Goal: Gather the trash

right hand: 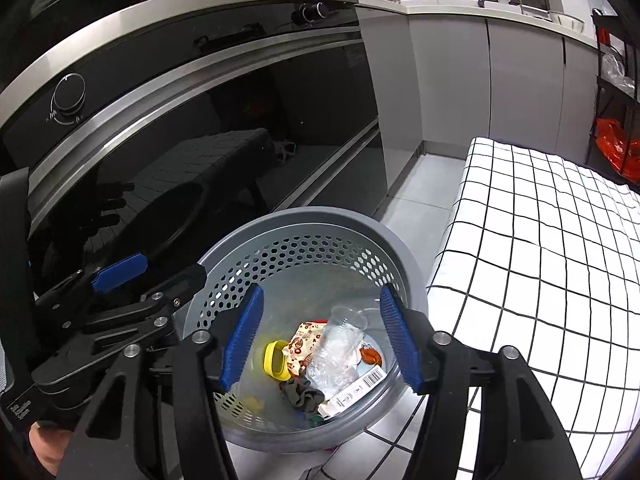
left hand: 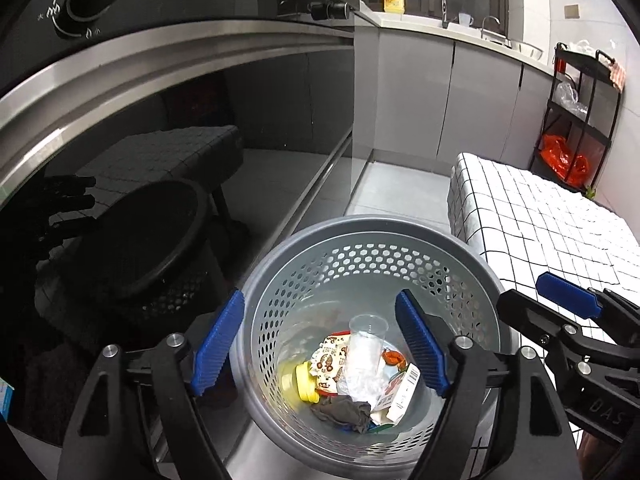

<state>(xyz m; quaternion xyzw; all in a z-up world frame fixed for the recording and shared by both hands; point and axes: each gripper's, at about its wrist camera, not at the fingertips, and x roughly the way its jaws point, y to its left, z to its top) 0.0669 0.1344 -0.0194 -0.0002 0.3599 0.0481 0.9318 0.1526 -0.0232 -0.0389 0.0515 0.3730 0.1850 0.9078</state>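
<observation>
Waste basket (left hand: 404,236): matt grey plastic, wall perforated with hex holes. Inside it: clear crinkled plastic cup (left hand: 364,354), glossy yellow plastic lid (left hand: 306,382), printed paper wrapper (left hand: 326,356), limp grey cloth (left hand: 344,410), white card box with barcode (left hand: 404,392). Oven door (left hand: 192,152), left: glossy black glass, brushed metal trim. Tablecloth (right hand: 540,240), right: white grid-print fabric. Gripper pads (right hand: 244,340): ribbed blue plastic.

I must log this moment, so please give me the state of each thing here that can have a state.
Left gripper: open, empty, above the bin.
Right gripper: open, empty, above the bin.
Grey perforated plastic bin: upright, partly filled.
Clear plastic cup: lying in the bin, crumpled.
Yellow round lid: in the bin, on its edge.
Dark crumpled cloth: in the bin.
White barcode carton: lying in the bin.
</observation>
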